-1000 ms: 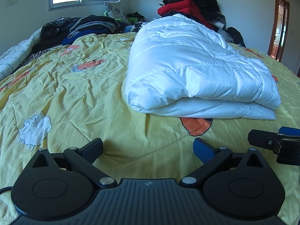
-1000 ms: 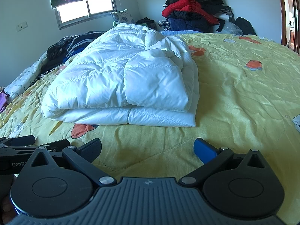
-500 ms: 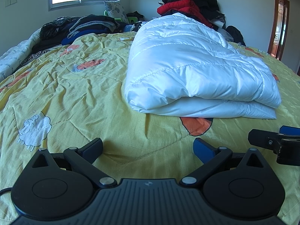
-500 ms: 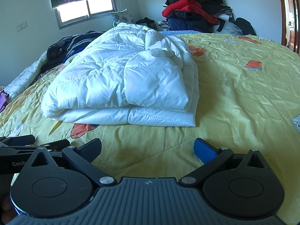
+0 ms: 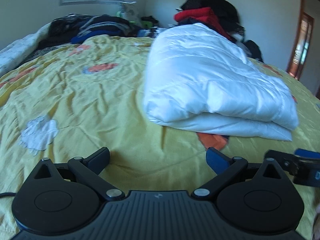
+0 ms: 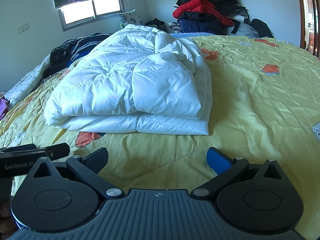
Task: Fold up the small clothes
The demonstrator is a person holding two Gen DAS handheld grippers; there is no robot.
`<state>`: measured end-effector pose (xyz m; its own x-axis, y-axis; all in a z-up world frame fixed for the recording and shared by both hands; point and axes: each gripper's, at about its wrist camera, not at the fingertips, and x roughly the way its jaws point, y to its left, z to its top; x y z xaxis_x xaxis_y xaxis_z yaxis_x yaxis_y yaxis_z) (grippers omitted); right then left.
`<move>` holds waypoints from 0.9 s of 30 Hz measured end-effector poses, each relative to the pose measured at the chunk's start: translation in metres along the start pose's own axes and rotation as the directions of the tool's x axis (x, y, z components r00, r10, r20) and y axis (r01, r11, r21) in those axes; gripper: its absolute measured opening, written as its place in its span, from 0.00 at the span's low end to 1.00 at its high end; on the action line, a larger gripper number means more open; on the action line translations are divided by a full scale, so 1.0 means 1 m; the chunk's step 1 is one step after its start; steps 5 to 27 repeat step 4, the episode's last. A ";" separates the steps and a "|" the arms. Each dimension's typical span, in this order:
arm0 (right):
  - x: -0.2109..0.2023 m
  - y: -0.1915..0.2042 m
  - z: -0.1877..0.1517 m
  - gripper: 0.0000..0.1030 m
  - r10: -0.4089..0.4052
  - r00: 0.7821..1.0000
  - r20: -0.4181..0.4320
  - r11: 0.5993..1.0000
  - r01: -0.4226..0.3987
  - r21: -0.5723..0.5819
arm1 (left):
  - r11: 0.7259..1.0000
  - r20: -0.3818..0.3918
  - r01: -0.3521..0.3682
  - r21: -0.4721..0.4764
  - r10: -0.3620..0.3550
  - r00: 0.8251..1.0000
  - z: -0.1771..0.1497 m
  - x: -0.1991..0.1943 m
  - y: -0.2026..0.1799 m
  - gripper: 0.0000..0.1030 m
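The white jacket (image 6: 130, 92) lies folded into a thick block on the yellow quilt (image 6: 260, 104) that covers the bed, roughly mid-bed and a little toward the left gripper's side. Its doubled open hems face the near edge of the bed, where both grippers are, and the rounded fold runs along its left flank in the left wrist view. A padded panel, probably a sleeve or the hood, is tucked flat on top near the front right corner of the block, which keeps the loose part from springing out.

The left gripper (image 5: 158, 156) and the right gripper (image 6: 158, 156) both sit low over the near edge of the bed, short of the jacket and touching neither it nor each other. The fingers of each are spread wide and hold nothing; only bare quilt shows between them. Each gripper appears at the edge of the other's view, so they are side by side. The left wrist view is blurred, which suggests that gripper is in motion; which way cannot be told.

Judging by the neat block and the empty fingers, this jacket's folding looks done or nearly so. Heaps of dark and red clothes (image 6: 204, 12) sit along the far edge of the bed against the wall, seemingly the stock to take from or the place to stack onto. Puffy fill like this tends to spring open, so any lift would want a grip across both layers.
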<state>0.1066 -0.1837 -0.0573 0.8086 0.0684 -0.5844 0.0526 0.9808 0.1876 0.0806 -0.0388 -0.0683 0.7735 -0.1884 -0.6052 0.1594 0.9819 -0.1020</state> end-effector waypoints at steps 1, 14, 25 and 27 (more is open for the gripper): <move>0.000 0.000 0.000 0.99 0.000 1.000 0.000 1.000 0.000 0.000 | 1.000 -0.001 -0.003 0.000 0.003 1.000 0.000 0.000 0.000 1.00; 0.000 0.000 0.000 0.99 0.000 1.000 0.000 1.000 0.000 -0.001 | 1.000 -0.006 -0.013 0.012 0.013 1.000 0.001 0.001 -0.002 1.00; 0.000 0.000 0.000 0.99 0.000 1.000 0.000 1.000 0.000 -0.001 | 1.000 -0.006 -0.013 0.012 0.013 1.000 0.001 0.001 -0.002 1.00; 0.000 0.000 0.000 0.99 0.000 1.000 0.000 1.000 0.000 -0.001 | 1.000 -0.006 -0.013 0.012 0.013 1.000 0.001 0.001 -0.002 1.00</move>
